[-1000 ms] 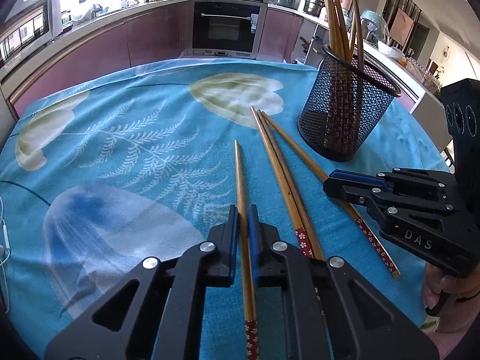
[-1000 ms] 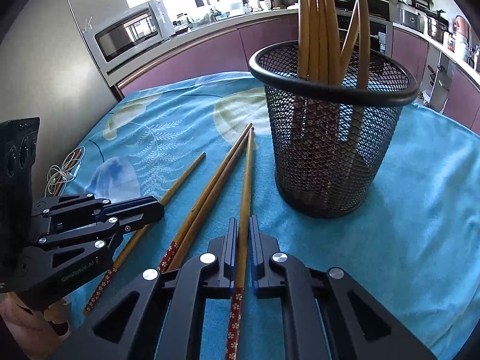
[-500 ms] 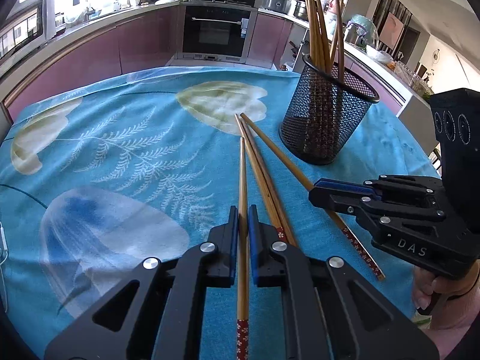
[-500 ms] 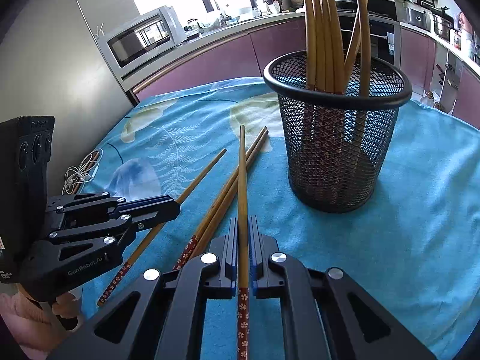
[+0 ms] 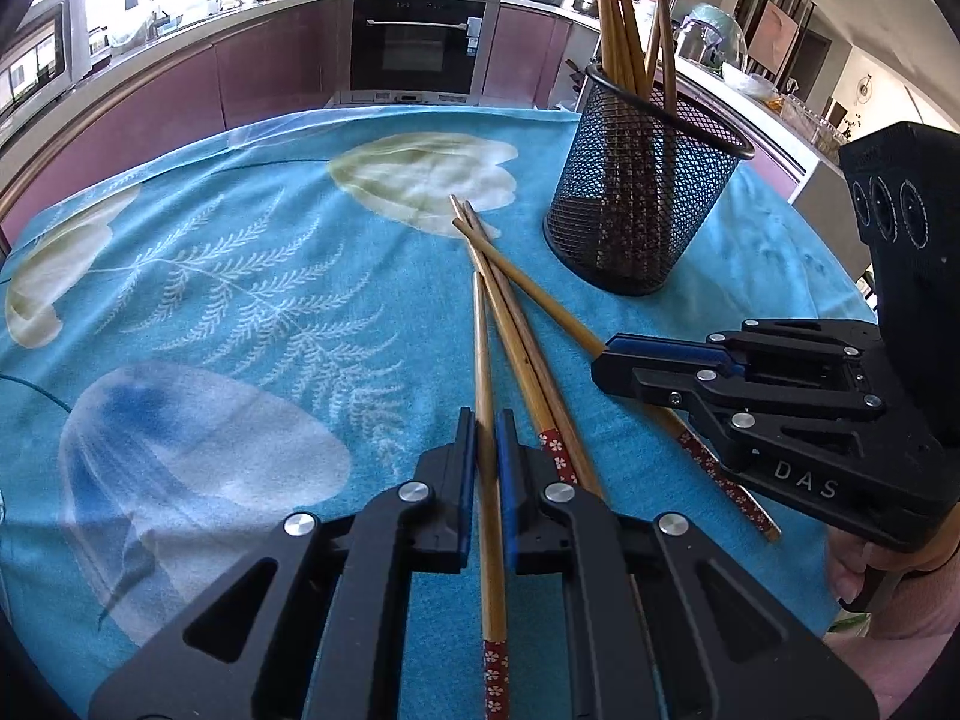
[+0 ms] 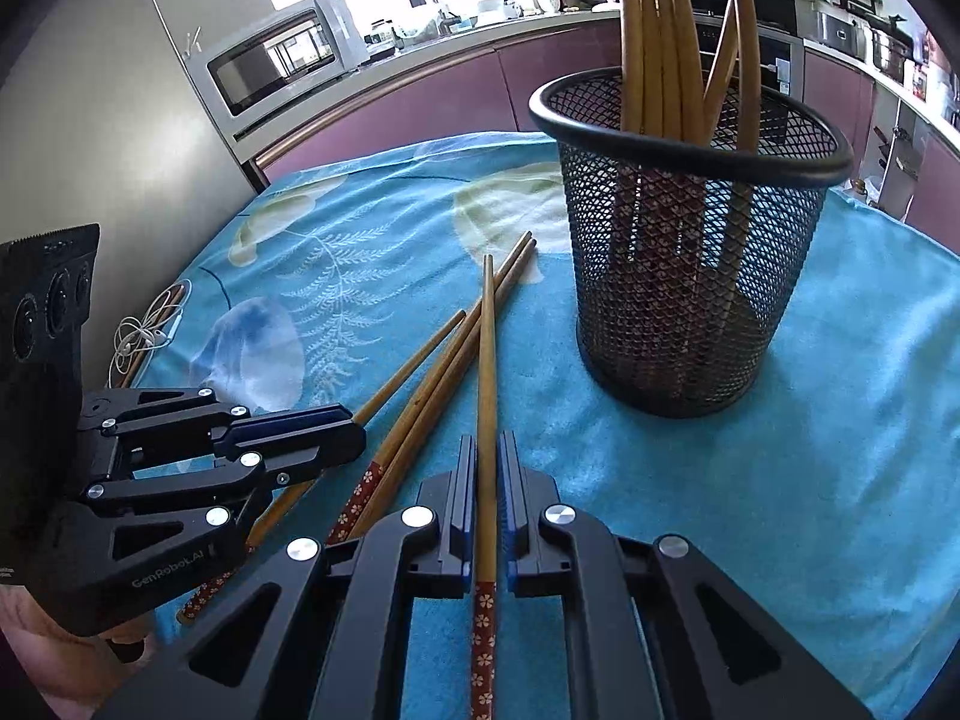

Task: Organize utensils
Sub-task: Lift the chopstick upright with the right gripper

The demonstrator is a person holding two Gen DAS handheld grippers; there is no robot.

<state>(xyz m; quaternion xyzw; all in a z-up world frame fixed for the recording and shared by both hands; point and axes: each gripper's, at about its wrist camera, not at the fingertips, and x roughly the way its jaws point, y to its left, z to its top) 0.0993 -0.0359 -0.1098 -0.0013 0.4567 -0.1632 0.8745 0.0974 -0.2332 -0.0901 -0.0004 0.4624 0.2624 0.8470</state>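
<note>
My left gripper is shut on a wooden chopstick with a red flowered end and holds it above the blue cloth. My right gripper is shut on another such chopstick, also lifted and pointing ahead. Two more chopsticks lie side by side on the cloth between the grippers; they also show in the right wrist view. A black mesh holder with several chopsticks standing in it is ahead and right of my right gripper; in the left wrist view it stands at the upper right.
The table is covered by a blue cloth with leaf and flower prints. White earphone cables lie at the table's left edge. Kitchen counters, an oven and a microwave lie beyond the table.
Both grippers have lifted their chopsticks off the cloth and drawn back a little. The left chopstick's tip now points up over the two lying chopsticks. The holder has not moved.
</note>
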